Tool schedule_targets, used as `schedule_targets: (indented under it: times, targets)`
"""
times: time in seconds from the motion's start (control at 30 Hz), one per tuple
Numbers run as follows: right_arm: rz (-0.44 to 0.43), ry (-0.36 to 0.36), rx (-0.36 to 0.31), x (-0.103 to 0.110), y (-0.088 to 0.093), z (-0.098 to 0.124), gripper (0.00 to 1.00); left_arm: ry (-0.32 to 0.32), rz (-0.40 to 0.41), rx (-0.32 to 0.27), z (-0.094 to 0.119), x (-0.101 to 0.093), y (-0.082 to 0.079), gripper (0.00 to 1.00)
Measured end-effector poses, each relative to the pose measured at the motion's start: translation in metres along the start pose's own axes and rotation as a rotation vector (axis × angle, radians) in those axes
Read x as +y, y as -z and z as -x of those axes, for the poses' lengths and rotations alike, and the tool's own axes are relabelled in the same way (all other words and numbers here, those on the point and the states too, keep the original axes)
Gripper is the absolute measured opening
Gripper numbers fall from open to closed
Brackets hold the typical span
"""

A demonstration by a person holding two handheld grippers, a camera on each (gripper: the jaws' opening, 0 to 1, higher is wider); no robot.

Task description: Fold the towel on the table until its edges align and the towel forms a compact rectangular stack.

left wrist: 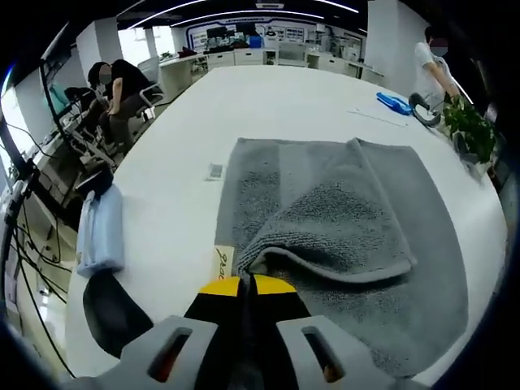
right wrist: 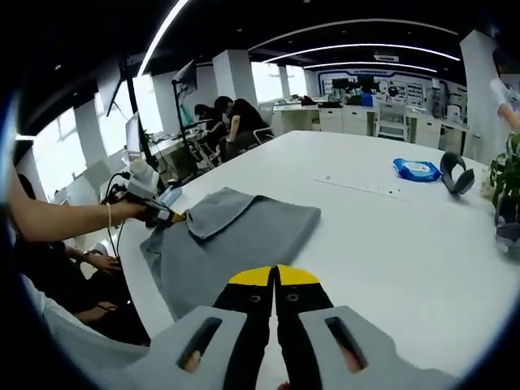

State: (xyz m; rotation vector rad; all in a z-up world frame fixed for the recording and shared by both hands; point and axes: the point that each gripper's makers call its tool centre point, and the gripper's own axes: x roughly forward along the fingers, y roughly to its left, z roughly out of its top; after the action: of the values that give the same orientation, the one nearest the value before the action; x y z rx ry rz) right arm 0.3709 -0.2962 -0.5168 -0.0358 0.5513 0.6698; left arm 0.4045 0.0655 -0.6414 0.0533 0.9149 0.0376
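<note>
**Operator:** Towel [left wrist: 341, 236] first. It lies grey and flat on the white table [left wrist: 268, 97], and in the left gripper view one corner is folded over on itself. My left gripper [left wrist: 247, 284] has its yellow tips together at that lifted corner. It looks clamped on the cloth, though the exact bite is hidden under the tips.

**Colleague:** And the right one?

**Operator:** My right gripper [right wrist: 275, 276] hangs over bare table with its tips pressed together and nothing between them. In its view the towel [right wrist: 236, 236] sits toward ten o'clock, and the left gripper [right wrist: 162, 215] shows at the towel's near corner, at about nine o'clock.

**Colleague:** How would you do this fold well?

**Operator:** I judge the fold is barely begun. I would carry the held corner low and straight across, so the edge stays taut and lands square on the far edge. I would bring the right gripper to the neighbouring corner, so both corners travel together. Terry cloth drags and bunches, so I would go slowly.

**Colleague:** What is around you?

**Operator:** The table is long, smooth and white. In the left gripper view a small tag [left wrist: 214, 171] lies just beside the towel at eleven o'clock. A folded blue cloth [left wrist: 101, 231] sits at nine o'clock, a blue packet [left wrist: 394, 103] at one o'clock, and a potted plant [left wrist: 471, 130] at two o'clock. It's an open office with ceiling strip lights, and people [left wrist: 122, 85] sit at desks.
</note>
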Motion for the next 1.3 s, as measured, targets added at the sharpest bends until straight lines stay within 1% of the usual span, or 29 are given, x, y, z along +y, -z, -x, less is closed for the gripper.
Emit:
schedule_targets:
  times: [0.17,0.23,0.3,0.43,0.5,0.6,0.8,1.03,1.1,1.13,1.2,1.3]
  targets:
    - [-0.003,0.018,-0.015,-0.008,-0.002,0.005,0.0,0.024,-0.008,-0.013,-0.002,-0.017,-0.002,0.03]
    - [-0.008,0.024,-0.022,-0.011,-0.003,0.006,0.0,0.027,-0.048,-0.017,-0.003,-0.024,-0.004,0.03]
    - [-0.007,0.029,-0.025,-0.013,-0.004,0.007,0.0,0.032,-0.063,-0.018,-0.005,-0.031,-0.006,0.03]
    - [-0.002,0.038,-0.026,-0.019,-0.004,0.009,0.0,0.062,-0.125,-0.035,-0.007,-0.05,-0.01,0.03]
    - [0.003,0.042,-0.027,-0.021,-0.004,0.009,0.0,0.067,-0.133,-0.041,-0.008,-0.056,-0.012,0.03]
    - [0.01,0.045,-0.025,-0.026,-0.005,0.01,0.0,0.094,-0.138,-0.051,-0.009,-0.068,-0.016,0.03]
    - [0.018,0.053,-0.027,-0.035,-0.008,0.011,0.0,0.134,-0.152,-0.06,-0.015,-0.084,-0.022,0.03]
    - [0.04,0.06,-0.02,-0.044,-0.01,0.009,0.0,0.179,-0.226,-0.076,-0.02,-0.114,-0.03,0.03]
    - [0.039,0.063,-0.019,-0.046,-0.011,0.01,0.0,0.18,-0.286,-0.08,-0.021,-0.121,-0.033,0.03]
    - [0.037,0.063,-0.02,-0.046,-0.011,0.01,0.0,0.178,-0.3,-0.078,-0.022,-0.123,-0.034,0.03]
    - [0.032,0.062,-0.028,-0.046,-0.013,0.012,0.0,0.185,-0.307,-0.077,-0.024,-0.129,-0.036,0.03]
    - [0.029,0.068,-0.026,-0.047,-0.011,0.012,0.0,0.217,-0.312,-0.081,-0.025,-0.141,-0.039,0.03]
